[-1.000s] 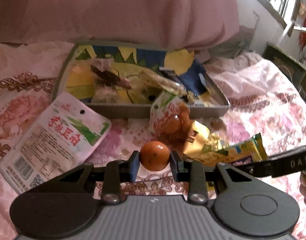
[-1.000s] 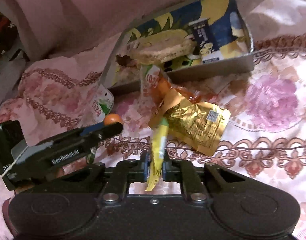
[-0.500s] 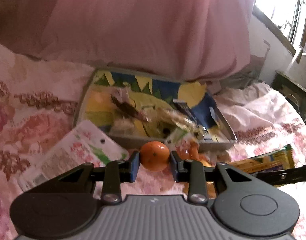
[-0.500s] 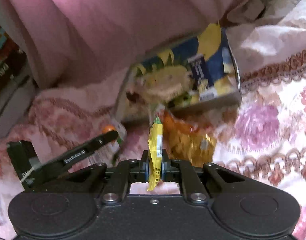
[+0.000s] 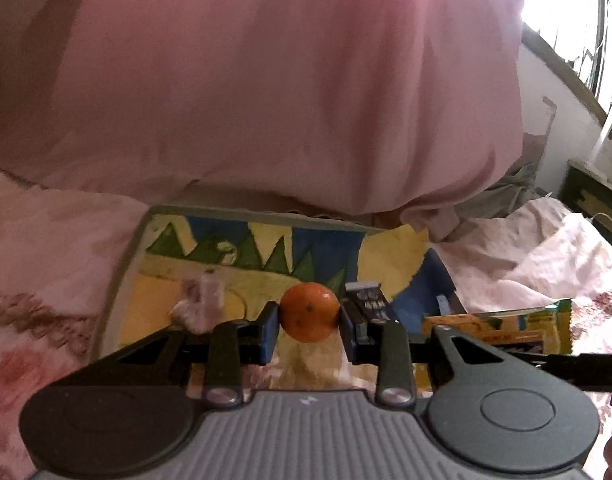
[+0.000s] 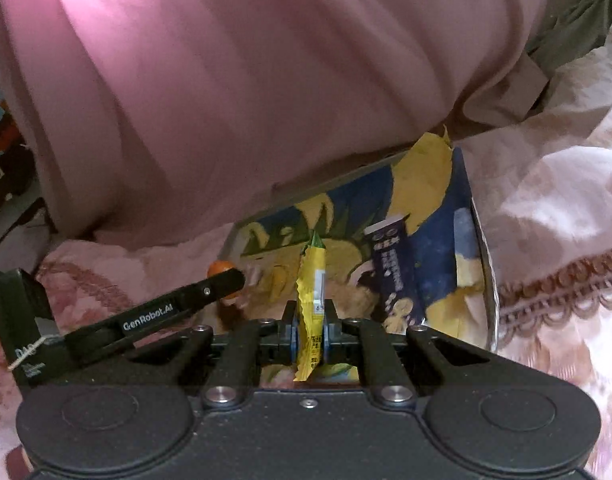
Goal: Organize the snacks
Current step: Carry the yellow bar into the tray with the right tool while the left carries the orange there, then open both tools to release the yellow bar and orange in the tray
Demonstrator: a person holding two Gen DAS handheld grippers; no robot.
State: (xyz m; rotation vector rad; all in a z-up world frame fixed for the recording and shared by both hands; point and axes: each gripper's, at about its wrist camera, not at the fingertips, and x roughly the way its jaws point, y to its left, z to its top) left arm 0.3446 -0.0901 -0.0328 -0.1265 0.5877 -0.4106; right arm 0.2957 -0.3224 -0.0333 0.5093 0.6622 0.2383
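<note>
My left gripper (image 5: 309, 320) is shut on a small orange mandarin (image 5: 310, 312), held above the near part of the grey tray (image 5: 114, 280) with the yellow, blue and green picture lining. My right gripper (image 6: 309, 330) is shut on a thin yellow snack packet (image 6: 312, 300) that stands on edge between the pads, over the same tray (image 6: 488, 300). A dark blue snack bar (image 6: 394, 272) and a pale wrapped sweet (image 5: 204, 300) lie in the tray. The left gripper (image 6: 222, 280) with its mandarin (image 6: 220, 267) shows at the left of the right wrist view.
A big pink quilt (image 5: 266, 80) bulges right behind the tray. The tray rests on a pink floral bedspread (image 6: 566, 280). A window (image 5: 578, 20) and a dark cabinet (image 5: 594, 200) are at the far right. The yellow packet (image 5: 506, 328) shows beside my left gripper.
Both grippers rose and moved forward over the tray with their loads. The loose packets on the bedspread in front of the tray have dropped out of view.
</note>
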